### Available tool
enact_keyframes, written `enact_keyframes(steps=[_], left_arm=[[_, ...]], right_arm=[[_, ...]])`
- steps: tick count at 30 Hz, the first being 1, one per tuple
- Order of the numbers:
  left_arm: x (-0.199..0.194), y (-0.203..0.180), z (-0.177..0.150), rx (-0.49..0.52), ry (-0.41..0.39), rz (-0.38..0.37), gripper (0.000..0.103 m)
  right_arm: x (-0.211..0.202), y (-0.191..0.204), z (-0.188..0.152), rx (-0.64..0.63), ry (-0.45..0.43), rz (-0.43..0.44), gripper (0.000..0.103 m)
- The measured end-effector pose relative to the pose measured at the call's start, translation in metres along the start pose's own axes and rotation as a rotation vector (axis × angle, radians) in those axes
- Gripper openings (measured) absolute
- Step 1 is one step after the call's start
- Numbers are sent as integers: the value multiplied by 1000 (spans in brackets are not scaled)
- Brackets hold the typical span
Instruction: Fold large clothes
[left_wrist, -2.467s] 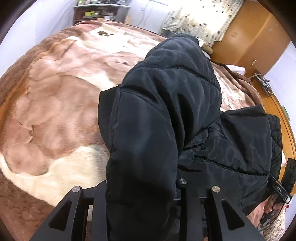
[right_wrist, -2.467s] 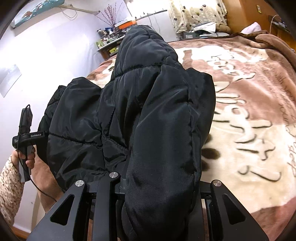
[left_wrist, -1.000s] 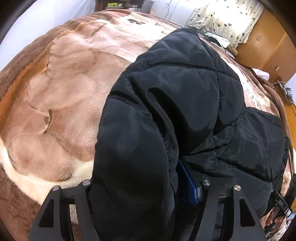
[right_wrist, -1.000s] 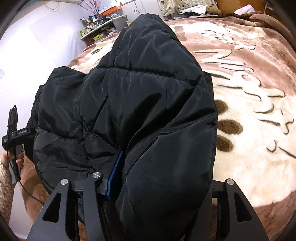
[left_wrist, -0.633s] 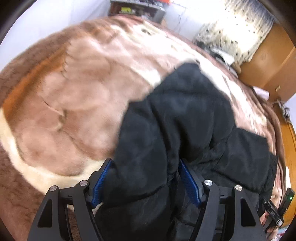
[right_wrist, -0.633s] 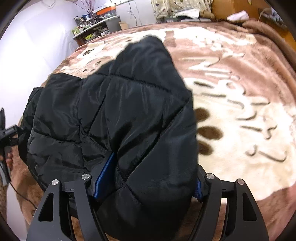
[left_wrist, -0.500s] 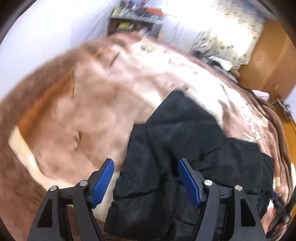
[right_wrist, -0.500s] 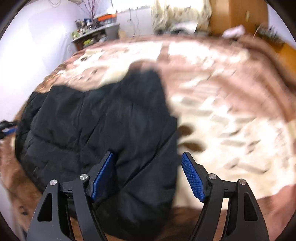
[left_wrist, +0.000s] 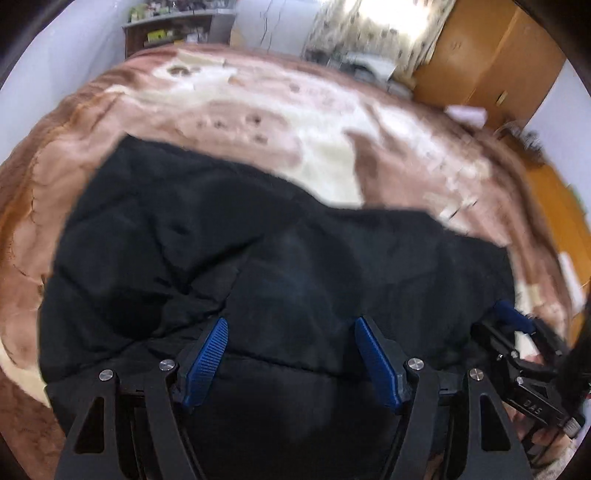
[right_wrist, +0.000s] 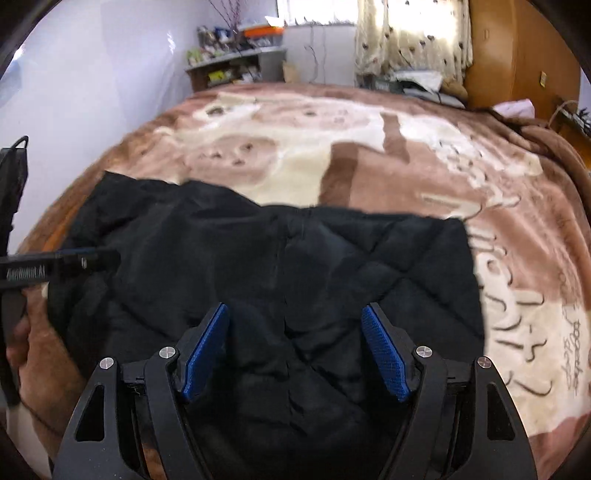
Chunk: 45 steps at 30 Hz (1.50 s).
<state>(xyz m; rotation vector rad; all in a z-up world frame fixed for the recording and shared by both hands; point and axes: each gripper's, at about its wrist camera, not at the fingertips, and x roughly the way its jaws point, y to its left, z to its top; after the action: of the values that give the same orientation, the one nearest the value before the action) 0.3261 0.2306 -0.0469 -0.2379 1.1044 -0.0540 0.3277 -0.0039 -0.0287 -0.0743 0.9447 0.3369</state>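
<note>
Black jacket (left_wrist: 280, 266) flat on blanket (left_wrist: 229, 110), near bed edge | left hand-held gripper (left_wrist: 291, 358) jaws apart, gripping nothing, over jacket | right hand-held gripper (right_wrist: 295, 350) jaws apart, gripping nothing, over jacket
</note>
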Motion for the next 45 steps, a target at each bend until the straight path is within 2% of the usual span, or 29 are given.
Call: enact_keyframes(steps=[2, 4, 8, 11, 15, 18, 20, 23, 26, 28, 30, 32, 35, 40, 42, 45], left_arm=[[18, 6, 5, -28, 35, 32, 71], [27, 14, 9, -74, 57, 14, 71], [38, 22, 15, -79, 81, 38, 72], [49, 28, 15, -96, 90, 41, 72], [61, 20, 15, -68, 95, 98, 72], [53, 22, 21, -109, 110, 80, 72], [36, 29, 22, -137, 90, 37, 72], [7, 44, 18, -136, 22, 104, 72], [-7, 63, 14, -142, -4, 119, 72], [-2, 78, 14, -165, 21, 143, 72], [6, 90, 10, -198, 36, 134, 72], [20, 94, 6, -204, 58, 123, 72], [25, 93, 4, -192, 60, 138, 72], [25, 94, 9, -230, 82, 130, 72], [11, 94, 5, -257, 50, 94, 72], [-5, 99, -6, -300, 21, 23, 72]], right_arm=[[17, 0, 0, 5, 44, -45, 74], [31, -1, 2, 1, 74, -83, 74], [42, -17, 9, 24, 98, -148, 74], [56, -33, 13, 107, 150, -97, 74], [69, -33, 11, 97, 181, -102, 75], [65, -38, 15, 101, 217, -67, 75], [47, -43, 15, 110, 192, -43, 75], [7, -49, 7, 91, 96, -53, 75], [-19, -56, -13, 85, 63, -87, 75], [-13, -60, -25, 86, 102, -97, 75], [2, -63, -31, 86, 141, -116, 75], [24, -69, -37, 120, 180, -77, 75], [34, -72, -39, 138, 173, -65, 76], [34, -74, -36, 146, 193, -48, 77], [21, -71, -33, 136, 171, -71, 77], [-8, -66, -33, 142, 86, -63, 77]])
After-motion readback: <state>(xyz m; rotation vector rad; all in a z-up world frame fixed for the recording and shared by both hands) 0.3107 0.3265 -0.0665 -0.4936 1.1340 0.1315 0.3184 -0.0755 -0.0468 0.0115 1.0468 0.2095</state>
